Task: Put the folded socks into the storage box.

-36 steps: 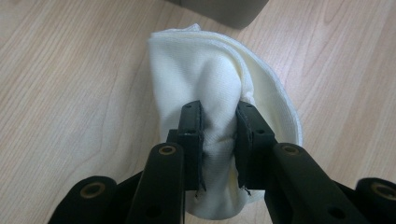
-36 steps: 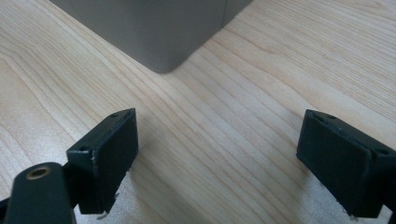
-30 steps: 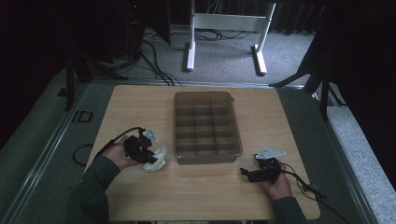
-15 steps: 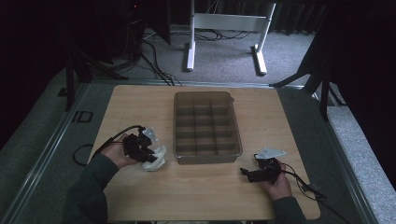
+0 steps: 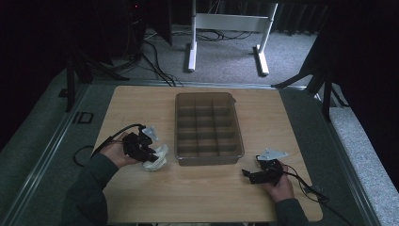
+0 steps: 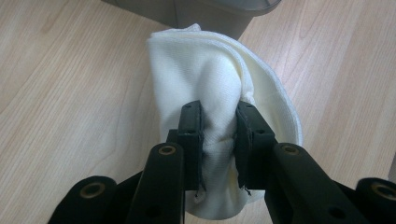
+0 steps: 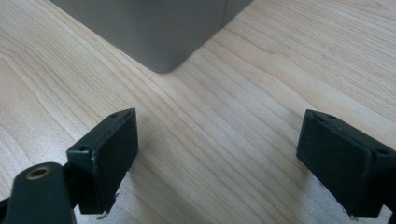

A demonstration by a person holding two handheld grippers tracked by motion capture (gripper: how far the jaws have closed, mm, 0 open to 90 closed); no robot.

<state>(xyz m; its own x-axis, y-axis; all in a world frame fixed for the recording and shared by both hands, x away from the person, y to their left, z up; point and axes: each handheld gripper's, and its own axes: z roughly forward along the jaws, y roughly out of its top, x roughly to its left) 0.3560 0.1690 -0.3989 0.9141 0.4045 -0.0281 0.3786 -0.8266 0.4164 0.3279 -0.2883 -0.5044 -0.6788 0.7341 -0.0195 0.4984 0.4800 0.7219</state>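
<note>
High view: the left gripper (image 5: 147, 149) sat at lower left of the frame, on a bunched white cloth (image 5: 156, 158) lying on the wooden table (image 5: 207, 193), just beside the lower-left corner of the compartment tray (image 5: 208, 128). The right gripper (image 5: 252, 175) rested at lower right, near the tray's lower-right corner, apart from it. Count: one cloth, one tray with a 3-by-4 grid (twelve cells, all looked empty), two grippers.

Left gripper view: the jaws were narrow, pinching a fold of the cloth (image 6: 219, 98) at frame centre. The cloth's far edge reached the tray wall (image 6: 205, 11) at the top; I couldn't tell if it touched.

Right gripper view: the jaws stood wide, with nothing but bare table between them. The tray corner (image 7: 161, 32) was at upper centre, well ahead of the jaw tips.

Step, my read: the cloth was grasped, not yet lifted. The next move calls for a clean lift clear of the tray rim, likely toward the tray for wiping or stowing. The right gripper looked free to steady the tray.
</note>
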